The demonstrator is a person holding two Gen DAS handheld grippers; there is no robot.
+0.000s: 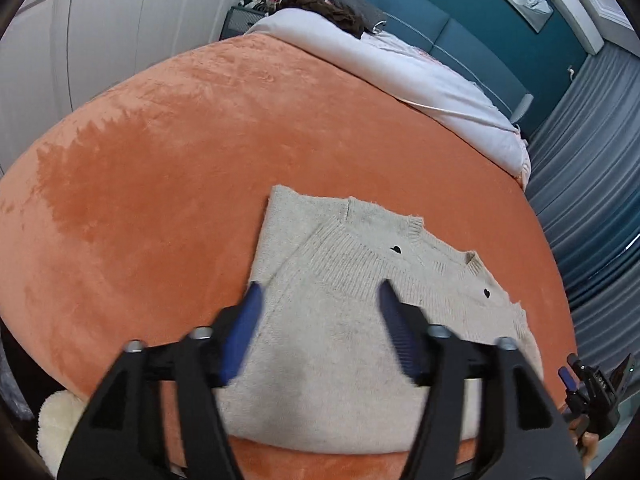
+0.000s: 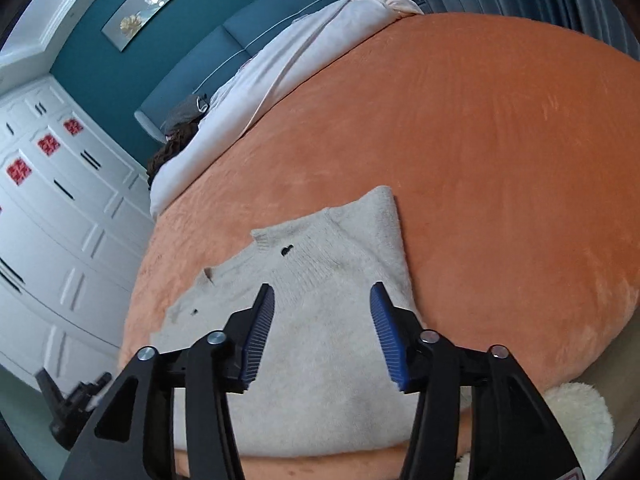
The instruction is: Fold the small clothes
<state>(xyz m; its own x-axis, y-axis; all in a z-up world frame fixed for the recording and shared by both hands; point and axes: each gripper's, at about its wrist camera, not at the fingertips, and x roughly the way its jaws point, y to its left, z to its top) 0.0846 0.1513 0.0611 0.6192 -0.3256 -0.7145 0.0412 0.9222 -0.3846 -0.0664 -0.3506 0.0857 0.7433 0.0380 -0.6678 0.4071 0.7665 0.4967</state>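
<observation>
The left gripper (image 1: 320, 292) has its blue-padded fingers (image 1: 244, 332) spread wide with nothing between them, hovering over a cream knit sweater (image 1: 340, 320) that lies flat beneath and ahead of the tips. One fingertip sits above the sweater's left edge, the other over its chest, below a small black heart (image 1: 396, 249) near the ribbed collar. A sleeve is folded across the top, its end reaching the far left corner.

The right gripper (image 2: 322, 294) is likewise wide open and empty, its ribbed blue pads (image 2: 386, 336) poised above the same sweater (image 2: 320, 360). From this side the garment fills the space between and behind the fingers, the folded sleeve running up along the right edge.

The sweater rests on an orange plush blanket (image 1: 180, 160) near the bed's foot. Beyond lie a white duvet (image 1: 400, 68), a teal headboard (image 1: 460, 28), and white wardrobe doors (image 2: 60, 220). A fluffy cream toy (image 2: 580, 412) sits at the blanket's near edge.
</observation>
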